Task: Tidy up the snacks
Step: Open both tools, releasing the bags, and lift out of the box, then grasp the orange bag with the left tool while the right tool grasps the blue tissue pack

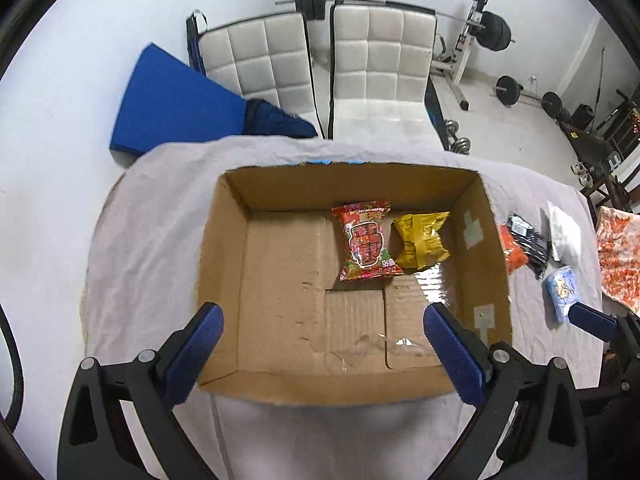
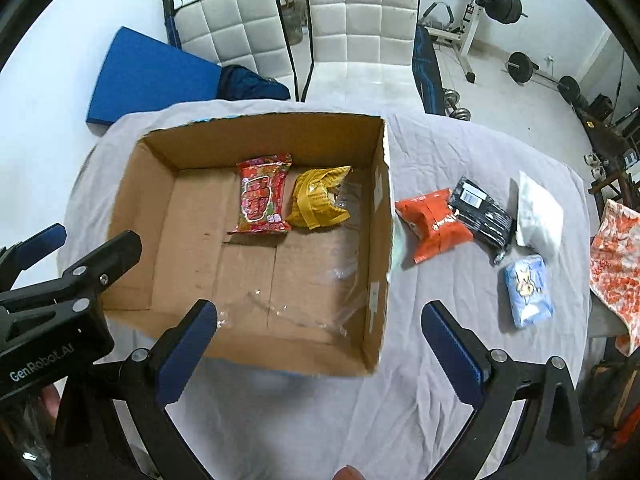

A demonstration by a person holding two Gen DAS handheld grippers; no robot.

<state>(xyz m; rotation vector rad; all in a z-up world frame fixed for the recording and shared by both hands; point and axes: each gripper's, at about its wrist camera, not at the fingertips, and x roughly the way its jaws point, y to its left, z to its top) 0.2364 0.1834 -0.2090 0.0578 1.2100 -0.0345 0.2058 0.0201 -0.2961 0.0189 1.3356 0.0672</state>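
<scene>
An open cardboard box (image 1: 224, 264) (image 2: 376, 280) stands on the grey-clothed table. Inside lie a red snack packet (image 1: 366, 242) (image 2: 262, 200) and a yellow packet (image 1: 422, 240) (image 2: 318, 198), side by side near the far wall. Right of the box on the cloth lie an orange packet (image 2: 434, 224), a black packet (image 2: 482, 216), a white packet (image 2: 538, 210) and a light blue packet (image 2: 528, 290). My left gripper (image 1: 322, 318) hangs open over the box's near part, empty. My right gripper (image 2: 318, 320) is open and empty above the box's near right corner.
Two white padded chairs (image 2: 360, 20) stand behind the table, with a blue mat (image 2: 148, 76) and dark cloth on the floor. Barbells and weight racks (image 2: 500, 4) fill the far right. An orange-patterned cloth (image 2: 616, 256) lies at the table's right edge.
</scene>
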